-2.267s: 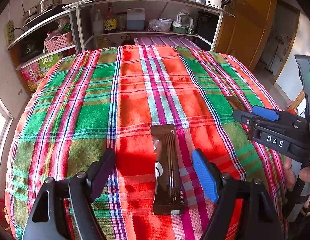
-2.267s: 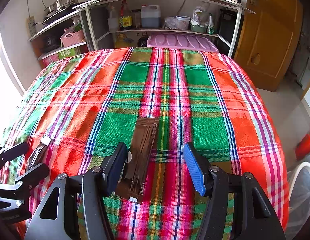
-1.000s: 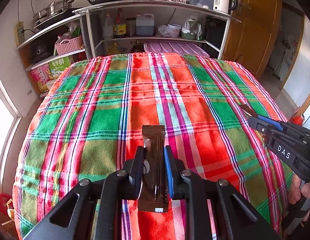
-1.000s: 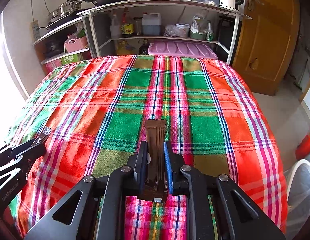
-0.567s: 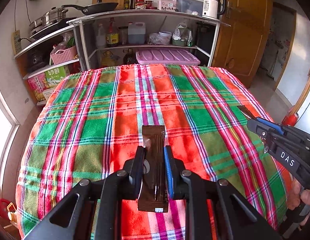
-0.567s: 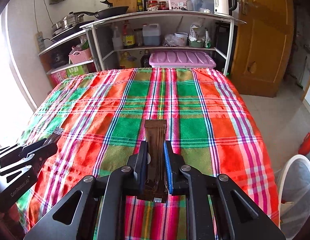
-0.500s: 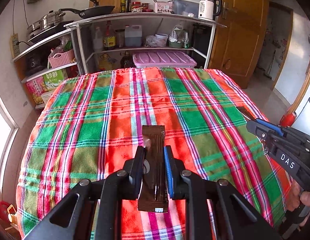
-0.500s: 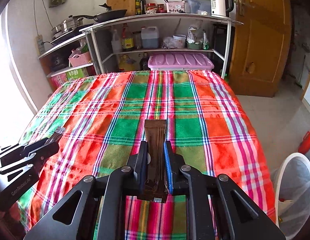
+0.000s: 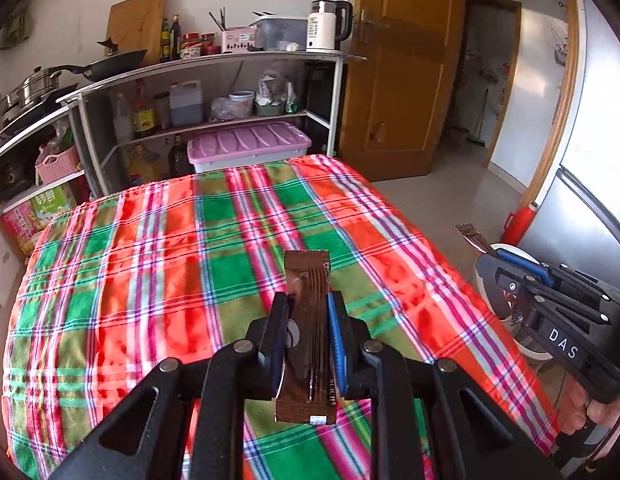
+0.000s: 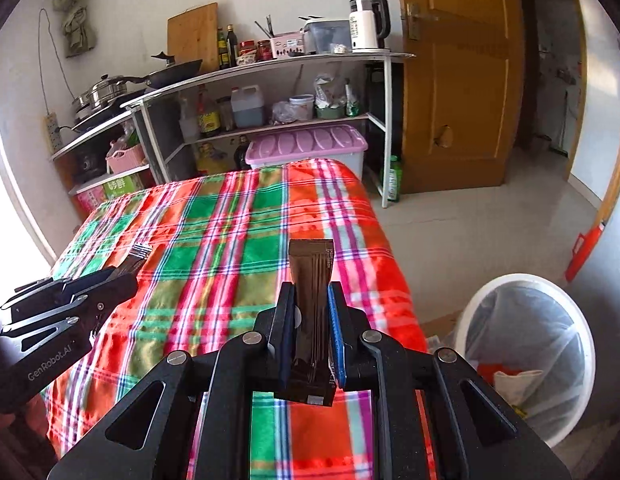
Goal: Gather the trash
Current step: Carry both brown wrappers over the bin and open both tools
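My left gripper (image 9: 308,300) is shut on a long brown snack wrapper (image 9: 308,344), held above the plaid tablecloth (image 9: 158,264). My right gripper (image 10: 310,292) is shut on a second brown wrapper (image 10: 311,272), lifted over the table's right edge. The right gripper (image 9: 506,258) also shows at the right of the left wrist view, its wrapper tip sticking out. The left gripper (image 10: 122,270) shows at the left of the right wrist view. A white bin (image 10: 526,280) lined with a clear bag stands on the floor at the right, holding some trash.
Behind the table stand metal shelves (image 10: 270,64) with bottles, pans and a kettle, and a purple-lidded box (image 10: 306,142). A wooden door (image 10: 458,80) is at the right. A red object (image 10: 584,250) leans by the wall near the bin.
Both grippers closed on their wrappers, lifted them off the cloth and swung right. The bin has come into the right wrist view.
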`<action>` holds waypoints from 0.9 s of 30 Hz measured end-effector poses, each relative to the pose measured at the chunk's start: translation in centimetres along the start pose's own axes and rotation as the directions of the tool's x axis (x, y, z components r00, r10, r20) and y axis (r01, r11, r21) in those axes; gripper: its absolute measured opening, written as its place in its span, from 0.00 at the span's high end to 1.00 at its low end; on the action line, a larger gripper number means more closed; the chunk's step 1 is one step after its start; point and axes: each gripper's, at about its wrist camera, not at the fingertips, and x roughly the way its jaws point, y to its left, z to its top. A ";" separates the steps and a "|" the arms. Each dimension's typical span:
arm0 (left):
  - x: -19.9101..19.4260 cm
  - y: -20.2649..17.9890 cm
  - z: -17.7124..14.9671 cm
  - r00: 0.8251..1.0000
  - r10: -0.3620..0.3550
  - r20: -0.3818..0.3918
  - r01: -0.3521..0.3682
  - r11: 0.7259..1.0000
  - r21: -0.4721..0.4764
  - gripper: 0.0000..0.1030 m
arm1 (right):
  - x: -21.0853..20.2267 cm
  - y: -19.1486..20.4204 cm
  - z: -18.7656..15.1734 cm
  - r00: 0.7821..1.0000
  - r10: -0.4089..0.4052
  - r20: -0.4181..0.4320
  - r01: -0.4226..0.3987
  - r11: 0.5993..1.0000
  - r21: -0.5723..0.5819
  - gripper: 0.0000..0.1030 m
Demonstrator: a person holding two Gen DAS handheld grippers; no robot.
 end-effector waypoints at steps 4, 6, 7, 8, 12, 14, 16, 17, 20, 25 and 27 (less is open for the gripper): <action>0.7 -3.6 0.6 0.999 -0.045 -0.006 0.046 0.998 0.047 0.80 | -1.5 -3.1 -0.4 0.999 -0.042 0.009 0.042 0.998 0.039 0.84; 1.1 -5.4 0.9 0.997 -0.071 -0.012 0.072 0.995 0.073 0.80 | -2.1 -4.7 -0.8 0.998 -0.069 0.009 0.068 0.996 0.058 0.84; 1.4 -6.4 0.9 0.996 -0.087 -0.017 0.088 0.993 0.082 0.80 | -2.4 -5.5 -0.9 0.997 -0.083 0.007 0.082 0.994 0.067 0.84; 1.7 -7.5 1.0 0.994 -0.107 -0.026 0.109 0.990 0.090 0.80 | -2.8 -6.6 -1.2 0.995 -0.097 0.003 0.097 0.992 0.077 0.84; 3.0 -11.6 0.8 0.982 -0.178 -0.061 0.184 0.975 0.123 0.79 | -3.9 -10.1 -2.4 0.989 -0.149 -0.017 0.150 0.983 0.108 0.84; 3.7 -13.7 0.8 0.976 -0.202 -0.079 0.212 0.966 0.151 0.79 | -4.2 -11.7 -2.9 0.984 -0.176 -0.034 0.179 0.977 0.120 0.84; 4.4 -15.6 0.8 0.970 -0.222 -0.099 0.236 0.957 0.167 0.79 | -4.4 -13.6 -3.6 0.978 -0.200 -0.054 0.205 0.969 0.136 0.84; 4.6 -16.5 0.8 0.967 -0.233 -0.106 0.248 0.952 0.176 0.79 | -4.6 -14.5 -4.0 0.977 -0.206 -0.061 0.213 0.966 0.149 0.84; 5.6 -19.3 0.8 0.958 -0.259 -0.127 0.280 0.939 0.199 0.79 | -4.8 -16.8 -5.0 0.969 -0.233 -0.085 0.245 0.952 0.184 0.84; 7.3 -22.9 0.4 0.944 -0.283 -0.172 0.317 0.922 0.221 0.79 | -4.6 -19.9 -6.4 0.961 -0.249 -0.122 0.271 0.937 0.221 0.84; 7.9 -24.2 0.1 0.937 -0.291 -0.191 0.331 0.915 0.231 0.79 | -4.3 -21.1 -6.9 0.958 -0.248 -0.143 0.276 0.932 0.236 0.84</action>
